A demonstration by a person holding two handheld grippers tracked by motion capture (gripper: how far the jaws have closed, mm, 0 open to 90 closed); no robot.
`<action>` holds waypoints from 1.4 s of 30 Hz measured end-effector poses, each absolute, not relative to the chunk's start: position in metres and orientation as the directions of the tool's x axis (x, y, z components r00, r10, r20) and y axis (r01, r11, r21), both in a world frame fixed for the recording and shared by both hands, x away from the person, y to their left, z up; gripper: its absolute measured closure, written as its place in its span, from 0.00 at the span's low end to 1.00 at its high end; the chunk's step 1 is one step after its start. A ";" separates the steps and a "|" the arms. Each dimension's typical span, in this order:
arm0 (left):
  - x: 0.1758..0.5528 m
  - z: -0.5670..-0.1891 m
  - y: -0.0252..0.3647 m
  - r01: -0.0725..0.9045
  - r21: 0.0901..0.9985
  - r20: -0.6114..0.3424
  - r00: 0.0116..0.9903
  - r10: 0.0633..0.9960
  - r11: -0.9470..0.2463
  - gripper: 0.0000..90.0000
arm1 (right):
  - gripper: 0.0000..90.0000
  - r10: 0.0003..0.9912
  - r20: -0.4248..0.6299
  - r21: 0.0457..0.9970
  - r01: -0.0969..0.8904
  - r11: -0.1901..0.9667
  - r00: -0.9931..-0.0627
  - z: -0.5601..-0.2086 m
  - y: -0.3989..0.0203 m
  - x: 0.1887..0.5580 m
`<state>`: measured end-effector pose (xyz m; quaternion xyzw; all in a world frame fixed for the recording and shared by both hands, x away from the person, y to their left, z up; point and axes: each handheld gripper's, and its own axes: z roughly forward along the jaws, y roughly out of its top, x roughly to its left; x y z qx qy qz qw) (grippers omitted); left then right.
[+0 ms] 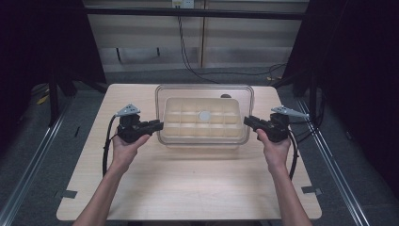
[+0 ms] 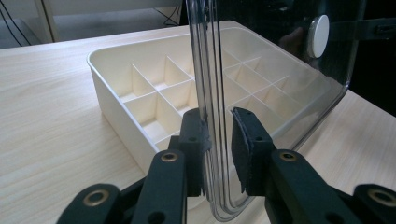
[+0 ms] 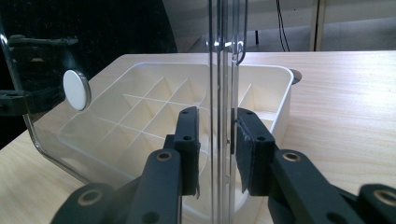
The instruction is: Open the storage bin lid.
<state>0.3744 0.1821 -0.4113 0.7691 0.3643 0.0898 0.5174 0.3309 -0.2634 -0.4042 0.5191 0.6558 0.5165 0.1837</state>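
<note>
- Pale wooden bench carries a cream divided tray at centre frame.
- We straddle the clear lid with left hand-held gripper and right hand-held gripper, jaws apart, not yet clamped.
- Uneven squeezing could let the lid slip or tilt.

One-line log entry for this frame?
left gripper: astride clear lid edge | right gripper: same, opposite edge | divided tray: on table, under lid

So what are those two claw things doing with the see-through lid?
A person holds a gripper in each hand. The left gripper and right gripper each have their jaws around an opposite edge of the clear lid, which sits above a cream divided tray on the wooden table. The jaws look not quite clamped, with a small gap showing.
</note>
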 end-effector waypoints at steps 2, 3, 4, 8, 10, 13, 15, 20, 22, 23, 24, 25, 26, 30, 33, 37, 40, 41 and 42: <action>0.373 -0.410 0.182 0.466 0.860 -0.235 0.722 0.651 -0.208 0.83 | 0.80 0.873 0.284 0.868 0.493 -0.058 -0.397 -0.404 -0.264 0.330; 0.373 -0.410 0.182 0.466 0.860 -0.235 0.722 0.651 -0.208 0.83 | 0.80 0.873 0.284 0.868 0.493 -0.058 -0.397 -0.404 -0.264 0.330; 0.371 -0.409 0.181 0.464 0.861 -0.234 0.723 0.649 -0.206 0.83 | 0.80 0.868 0.291 0.866 0.497 -0.060 -0.402 -0.404 -0.266 0.328; 0.367 -0.407 0.180 0.455 0.861 -0.219 0.735 0.642 -0.228 0.83 | 0.80 0.865 0.294 0.863 0.501 -0.058 -0.406 -0.404 -0.268 0.325; 0.366 -0.407 0.181 0.453 0.862 -0.216 0.734 0.644 -0.227 0.84 | 0.80 0.863 0.292 0.864 0.500 -0.054 -0.412 -0.403 -0.268 0.322; 0.362 -0.405 0.182 0.447 0.862 -0.206 0.740 0.640 -0.239 0.83 | 0.81 0.860 0.290 0.865 0.499 -0.048 -0.420 -0.401 -0.268 0.318; 0.361 -0.405 0.182 0.447 0.862 -0.206 0.740 0.641 -0.240 0.84 | 0.81 0.856 0.295 0.864 0.501 -0.049 -0.424 -0.401 -0.268 0.316; 0.355 -0.403 0.184 0.442 0.863 -0.199 0.741 0.641 -0.244 0.84 | 0.81 0.851 0.299 0.858 0.512 -0.043 -0.431 -0.402 -0.267 0.313; 0.353 -0.404 0.184 0.440 0.861 -0.191 0.742 0.643 -0.253 0.83 | 0.80 0.855 0.295 0.854 0.520 -0.035 -0.426 -0.403 -0.266 0.311; 0.352 -0.405 0.184 0.442 0.860 -0.189 0.741 0.644 -0.256 0.83 | 0.80 0.857 0.295 0.852 0.522 -0.036 -0.423 -0.404 -0.265 0.310; 0.350 -0.406 0.184 0.444 0.858 -0.191 0.742 0.642 -0.257 0.84 | 0.80 0.855 0.296 0.850 0.526 -0.031 -0.427 -0.405 -0.265 0.309; 0.350 -0.406 0.184 0.444 0.858 -0.191 0.742 0.642 -0.257 0.84 | 0.80 0.854 0.297 0.849 0.528 -0.032 -0.426 -0.405 -0.266 0.308; 0.348 -0.406 0.184 0.440 0.858 -0.186 0.746 0.640 -0.264 0.84 | 0.80 0.852 0.297 0.849 0.527 -0.030 -0.430 -0.405 -0.266 0.307; 0.344 -0.405 0.184 0.434 0.858 -0.174 0.747 0.642 -0.273 0.84 | 0.80 0.853 0.297 0.848 0.529 -0.030 -0.429 -0.405 -0.266 0.302; 0.340 -0.405 0.185 0.432 0.857 -0.170 0.753 0.636 -0.282 0.84 | 0.80 0.850 0.301 0.844 0.535 -0.027 -0.432 -0.407 -0.266 0.297; 0.335 -0.407 0.188 0.435 0.853 -0.173 0.757 0.630 -0.288 0.84 | 0.81 0.847 0.297 0.845 0.535 -0.017 -0.442 -0.407 -0.265 0.290; 0.332 -0.408 0.189 0.438 0.851 -0.175 0.757 0.629 -0.290 0.84 | 0.81 0.843 0.297 0.844 0.536 -0.012 -0.448 -0.406 -0.263 0.286; 0.331 -0.408 0.189 0.437 0.851 -0.173 0.758 0.629 -0.292 0.84 | 0.81 0.844 0.292 0.845 0.535 -0.008 -0.449 -0.405 -0.263 0.283; 0.330 -0.408 0.190 0.435 0.850 -0.170 0.759 0.628 -0.295 0.84 | 0.81 0.844 0.292 0.845 0.535 -0.008 -0.449 -0.405 -0.263 0.283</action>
